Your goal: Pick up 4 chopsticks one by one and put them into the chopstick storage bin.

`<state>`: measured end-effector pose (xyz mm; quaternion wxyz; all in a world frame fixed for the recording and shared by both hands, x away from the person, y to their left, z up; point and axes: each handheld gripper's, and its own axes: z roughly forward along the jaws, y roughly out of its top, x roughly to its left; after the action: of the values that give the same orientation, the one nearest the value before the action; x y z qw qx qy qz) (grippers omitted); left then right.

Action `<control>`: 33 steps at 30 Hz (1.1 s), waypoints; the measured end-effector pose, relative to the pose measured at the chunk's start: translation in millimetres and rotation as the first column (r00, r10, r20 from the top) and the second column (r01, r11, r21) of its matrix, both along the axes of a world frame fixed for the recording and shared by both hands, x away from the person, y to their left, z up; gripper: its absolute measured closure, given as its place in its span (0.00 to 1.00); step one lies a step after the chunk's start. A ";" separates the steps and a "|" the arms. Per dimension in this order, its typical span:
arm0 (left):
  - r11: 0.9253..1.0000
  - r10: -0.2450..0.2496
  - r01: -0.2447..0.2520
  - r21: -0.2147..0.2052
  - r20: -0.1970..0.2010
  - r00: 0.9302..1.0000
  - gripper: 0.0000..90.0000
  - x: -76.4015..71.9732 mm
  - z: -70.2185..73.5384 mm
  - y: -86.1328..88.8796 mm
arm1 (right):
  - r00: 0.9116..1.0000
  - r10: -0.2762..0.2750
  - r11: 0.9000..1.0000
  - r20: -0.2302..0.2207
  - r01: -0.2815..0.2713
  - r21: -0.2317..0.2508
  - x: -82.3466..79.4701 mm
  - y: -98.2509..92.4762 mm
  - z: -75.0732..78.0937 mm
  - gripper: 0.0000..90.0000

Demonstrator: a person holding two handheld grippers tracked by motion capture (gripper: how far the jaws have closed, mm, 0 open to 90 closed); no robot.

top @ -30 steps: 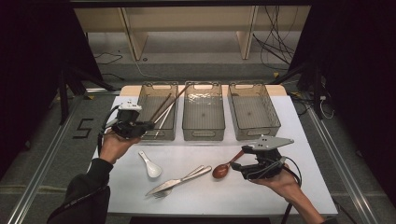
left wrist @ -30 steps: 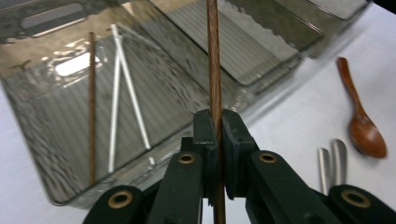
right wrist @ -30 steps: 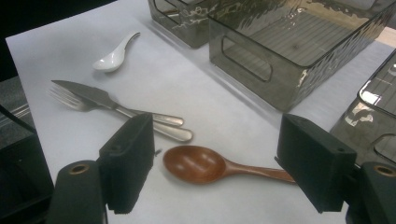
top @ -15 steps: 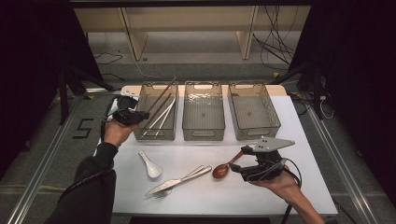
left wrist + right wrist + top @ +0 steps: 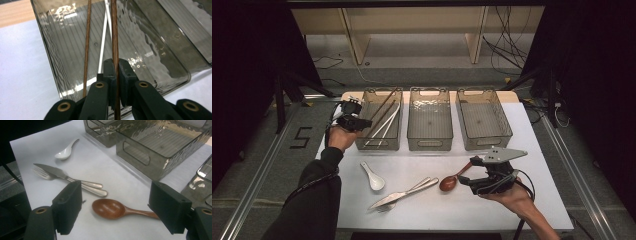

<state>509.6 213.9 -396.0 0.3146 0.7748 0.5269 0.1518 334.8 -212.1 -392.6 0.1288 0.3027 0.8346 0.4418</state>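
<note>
The left tongs (image 5: 115, 75) are clenched on a brown chopstick (image 5: 114, 35), holding it over the left bin (image 5: 367, 145) at the worktop's far left corner, apparently to lay it beside the other brown chopstick (image 5: 86, 45) and the white ones (image 5: 103, 42) already sorted inside. The right tongs (image 5: 115, 212) stand released near the worktop's front edge, jaws spread either side of the wooden spoon (image 5: 112, 209), probably lined up to take it. A knife (image 5: 53, 172), fork (image 5: 41, 173) and white spoon (image 5: 64, 152) wait on the worktop's front left.

brown wooden chopstick (image 5: 114, 37) | slanting over leftmost bin (image 5: 172, 62) || brown wooden spoon (image 5: 112, 209) | flat on table, bowl up
</note>
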 end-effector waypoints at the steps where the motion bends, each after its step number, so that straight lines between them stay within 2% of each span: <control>1: 1.000 0.004 -0.004 0.003 -0.001 1.000 0.94 0.7 -1.0 -0.5 | 1.000 0.000 1.000 0.000 0.000 0.000 0.0 0.0 0.1 0.31; 6: 1.000 0.028 -0.028 0.013 -0.010 1.000 0.93 4.0 -4.2 -2.4 | 1.000 0.006 1.000 0.000 -0.006 0.002 0.0 -0.1 0.0 0.31; 8: 0.999 0.035 -0.035 0.005 -0.010 0.999 0.92 5.5 -5.6 -3.3 | 1.000 0.014 1.000 0.001 -0.014 0.000 -0.2 0.3 0.0 0.31; 10: 0.999 0.042 -0.042 0.007 -0.010 0.999 0.81 6.1 -5.4 -4.2 | 1.000 0.016 1.000 0.000 -0.016 -0.003 -0.3 0.7 -0.1 0.31; 13: 0.999 0.043 -0.043 0.003 0.011 0.999 0.76 3.3 -2.0 -5.8 | 1.000 0.017 1.000 -0.002 -0.017 -0.005 -0.4 0.9 -0.3 0.31; 15: 0.999 0.036 -0.036 -0.003 0.017 0.999 0.68 0.7 1.3 -6.7 | 1.000 0.018 1.000 -0.001 -0.018 -0.006 -0.4 1.0 -0.3 0.31; 20: 1.000 -0.001 0.002 -0.021 0.029 1.000 0.57 -9.1 9.9 -9.2 | 1.000 0.023 1.000 -0.003 -0.023 -0.007 -0.9 1.8 -0.4 0.31; 25: 0.998 -0.051 0.053 -0.043 0.056 0.997 0.50 -26.0 17.6 -12.2 | 1.000 0.024 1.000 -0.003 -0.024 -0.005 -1.0 1.9 -0.2 0.31; 28: 0.994 -0.069 0.073 -0.085 0.052 0.996 0.42 -35.7 18.5 -13.4 | 1.000 0.027 1.000 0.000 -0.027 -0.007 -1.1 2.0 -0.2 0.31; 30: 0.988 -0.086 0.090 -0.122 0.042 0.995 0.38 -41.2 17.7 -12.8 | 1.000 0.028 1.000 0.000 -0.028 -0.007 -1.1 2.3 -0.3 0.31; 33: 0.983 -0.125 0.130 -0.129 0.048 0.991 0.33 -51.1 17.7 -13.7 | 1.000 0.028 1.000 0.005 -0.028 -0.007 -1.6 2.4 0.2 0.31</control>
<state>458.4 200.2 -378.3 0.3848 0.7812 0.4788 0.1117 333.2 -209.8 -392.4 0.1261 0.2893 0.8400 0.4414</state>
